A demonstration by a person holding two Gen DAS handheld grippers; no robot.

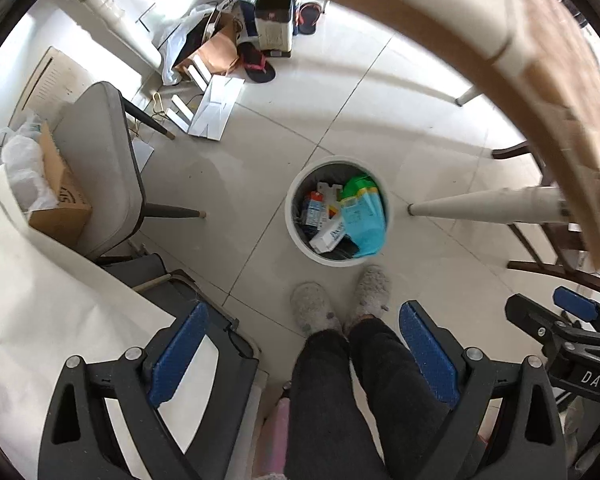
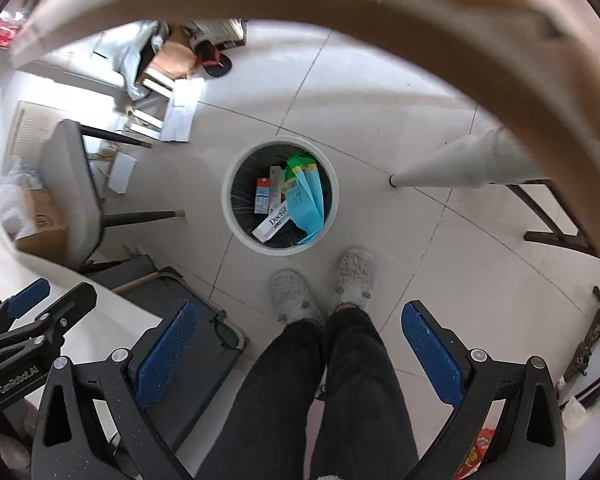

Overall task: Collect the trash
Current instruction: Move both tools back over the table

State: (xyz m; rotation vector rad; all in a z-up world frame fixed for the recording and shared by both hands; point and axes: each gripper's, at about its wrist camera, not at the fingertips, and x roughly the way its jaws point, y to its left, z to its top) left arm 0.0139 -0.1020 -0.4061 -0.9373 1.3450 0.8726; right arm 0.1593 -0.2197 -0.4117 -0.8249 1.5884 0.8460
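Well along, by the look of it: ahead of both tongs and below them on the tiled floor, a round white trash bin (image 1: 337,211) already loaded with a blue-and-green packet (image 1: 363,216), a white carton marked "Doctor" (image 2: 271,222), and a small red-and-blue box (image 2: 262,196). Nothing in either tool. Left gripper (image 1: 304,354) spread wide, blue pads (image 1: 179,354) far apart, only the wearer's dark trousers and grey slippers (image 1: 342,300) visible between them. Right gripper (image 2: 296,354) equally wide and equally empty, seen also from the left wrist view as a black frame just off to the right. Both pointed steeply down toward the floor, held side by side, apparently at about table height, with the bin roughly centred beyond the fingertips and the slippers just short of it. Curving across the top of both views, the pale edge of a table (image 1: 440,20), one tapered leg (image 1: 480,206) standing to the right of the bin. Further off, beyond the bin and to the left: loose white papers (image 1: 216,108), a brown paper bag (image 1: 216,50), a dark flip-flop (image 1: 258,66), plus a grey chair (image 1: 100,168) with a cardboard box (image 1: 60,196) beside it. Possibly more to gather there, though hard to say whether that clutter counts as trash. Likely a pause between a drop and the next pickup.
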